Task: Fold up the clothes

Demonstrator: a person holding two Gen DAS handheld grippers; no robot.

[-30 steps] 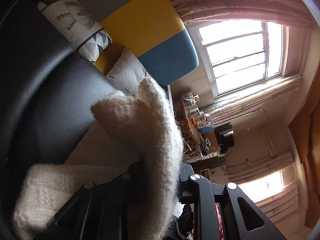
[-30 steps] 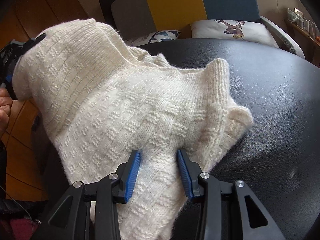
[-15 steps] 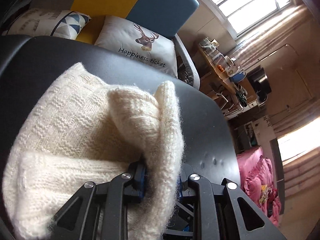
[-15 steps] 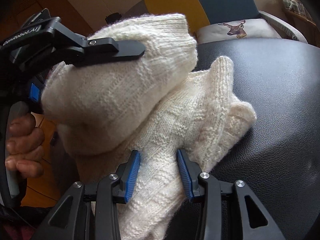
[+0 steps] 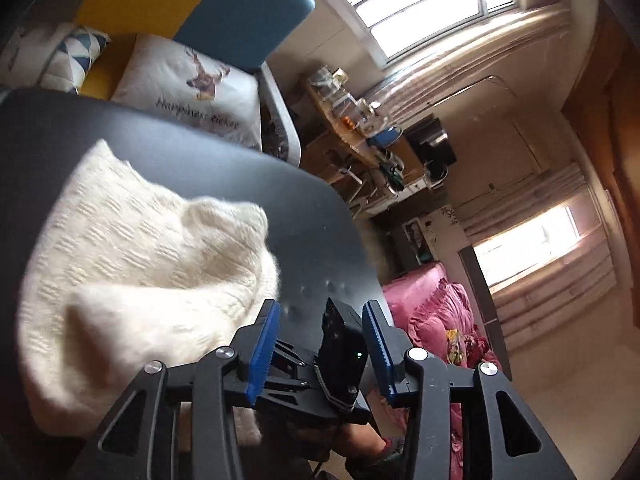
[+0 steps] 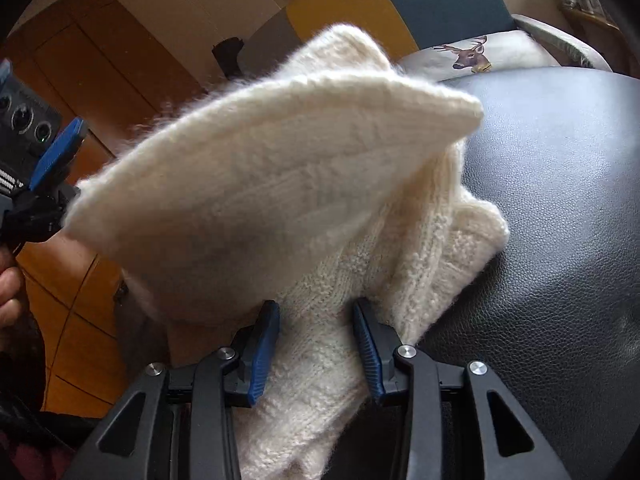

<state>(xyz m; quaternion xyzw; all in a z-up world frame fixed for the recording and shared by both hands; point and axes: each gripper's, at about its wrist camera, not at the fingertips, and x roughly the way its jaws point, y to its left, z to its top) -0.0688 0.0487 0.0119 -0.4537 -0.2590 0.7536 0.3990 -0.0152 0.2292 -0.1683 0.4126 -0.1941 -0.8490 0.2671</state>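
Observation:
A cream knitted sweater (image 5: 132, 264) lies bunched on the black leather-like table (image 5: 240, 168). My left gripper (image 5: 322, 344) is open to the right of it, with no cloth between its blue pads. In the right wrist view a blurred flap of the sweater (image 6: 280, 184) hangs over the lower layers, free of the left gripper's blue finger (image 6: 56, 156) at the far left. My right gripper (image 6: 316, 340) is open at the near edge, with the sweater's lower layer lying between its fingers.
Behind the table stands a sofa with yellow and blue cushions and a deer pillow (image 5: 192, 92). A black device with a green light (image 5: 344, 340) shows beyond my left fingers. Pink bedding (image 5: 432, 312) and a cluttered desk (image 5: 360, 128) lie to the right; a hand (image 6: 8, 292) shows at the left.
My left gripper carried a sweater fold over toward the right gripper, then opened and let it go. The right gripper has stayed in place on the sweater.

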